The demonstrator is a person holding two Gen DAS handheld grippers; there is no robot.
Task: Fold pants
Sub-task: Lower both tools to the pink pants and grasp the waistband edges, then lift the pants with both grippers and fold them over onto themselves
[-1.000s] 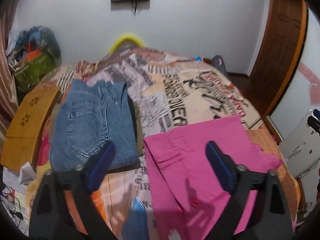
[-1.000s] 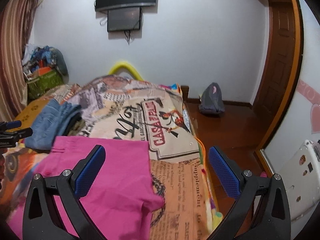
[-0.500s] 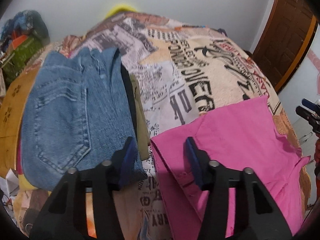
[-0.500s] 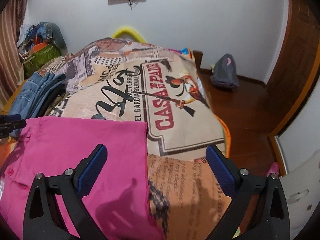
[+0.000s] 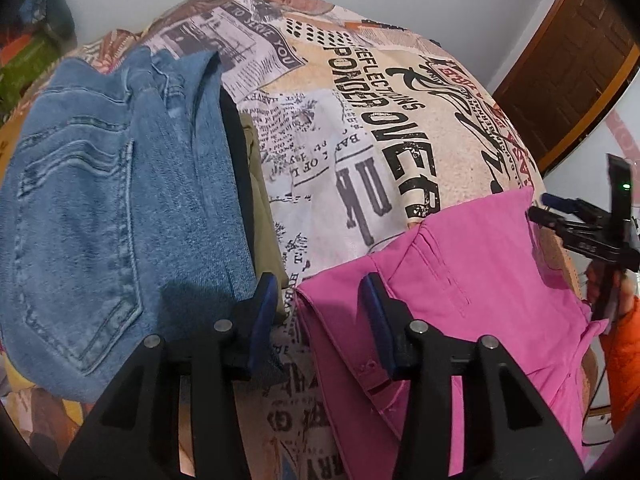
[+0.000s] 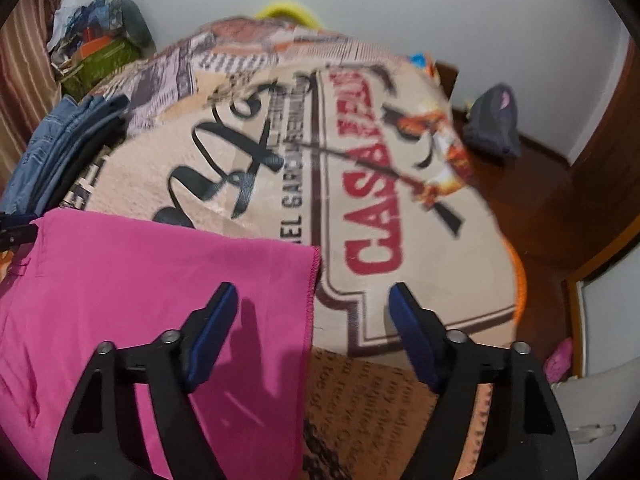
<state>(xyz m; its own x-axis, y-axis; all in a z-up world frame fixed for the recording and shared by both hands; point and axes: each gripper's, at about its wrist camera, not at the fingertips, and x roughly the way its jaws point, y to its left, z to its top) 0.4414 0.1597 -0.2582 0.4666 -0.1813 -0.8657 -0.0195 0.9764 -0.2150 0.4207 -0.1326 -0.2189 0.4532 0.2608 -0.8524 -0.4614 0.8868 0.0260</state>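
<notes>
Pink pants (image 5: 472, 280) are lying flat on the printed bedspread (image 5: 360, 120), beside folded jeans (image 5: 112, 200). Left gripper (image 5: 320, 312) is hovering, fingers apart, straddling the waistband corner. Right gripper (image 6: 312, 336) is hovering, fingers wide apart, straddling the hem edge.

We see a printed bedspread (image 6: 400, 184) on the bed; folded jeans (image 5: 112, 200) lie on it; a grey bag (image 6: 494, 120) sits on the wooden floor (image 6: 532, 200).

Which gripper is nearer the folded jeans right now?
Left. The left gripper sits at the jeans' near right corner, straddling the pink pants' left edge. The right gripper is across the pants, at their right edge.
</notes>
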